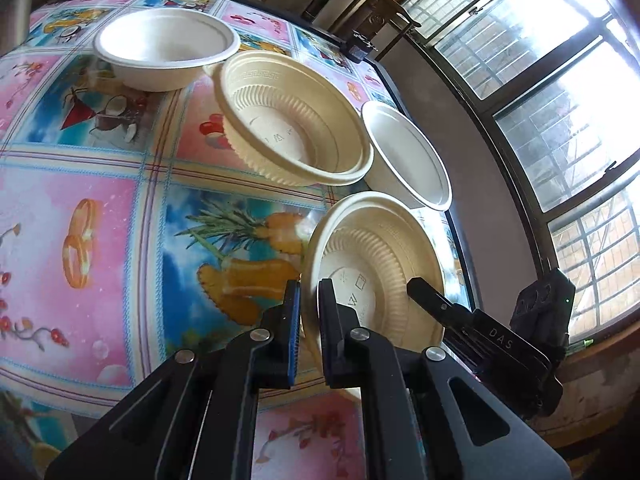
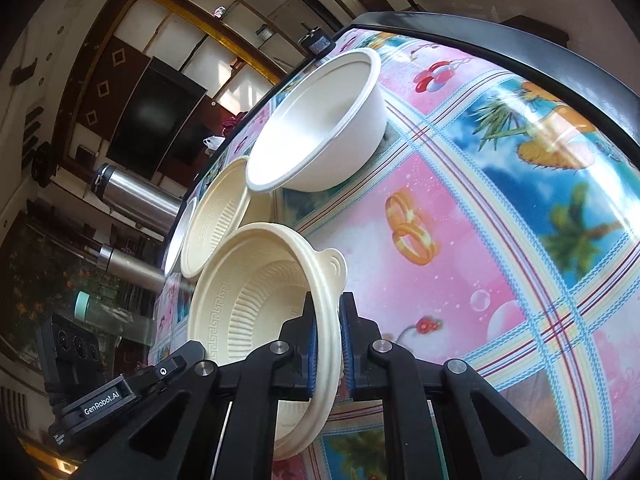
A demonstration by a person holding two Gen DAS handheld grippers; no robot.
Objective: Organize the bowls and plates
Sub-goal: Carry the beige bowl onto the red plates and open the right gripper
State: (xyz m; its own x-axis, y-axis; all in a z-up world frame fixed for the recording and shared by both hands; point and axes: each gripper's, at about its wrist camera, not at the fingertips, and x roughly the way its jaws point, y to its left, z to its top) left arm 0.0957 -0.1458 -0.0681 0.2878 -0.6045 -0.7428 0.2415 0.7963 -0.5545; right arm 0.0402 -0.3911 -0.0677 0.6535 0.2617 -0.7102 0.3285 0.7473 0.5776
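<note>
Left wrist view: four bowls on the patterned table (image 1: 120, 208), none nested yet as far as I can see, so the task looks barely started. White bowl (image 1: 166, 46) sits far back, ribbed cream bowl (image 1: 296, 120) mid-table just beside it, second white bowl (image 1: 408, 156) near the window-side edge, rim close to the cream one. Nearest cream bowl (image 1: 384, 256) is tilted up off the cloth, held from both sides. Left gripper (image 1: 309, 312) has its jaws nearly together, pinching the near rim of that bowl, blue pads on either side of the wall. Right gripper (image 2: 328, 320) likewise narrow, clamped on the opposite rim just below the small handle tab (image 2: 334, 262); its black fingers (image 1: 430, 296) show on the bowl's far side in the left view. Left to do, I judge: carry this bowl onto the other cream one, stack the two white ones, group the piles. No plates in either view.
</note>
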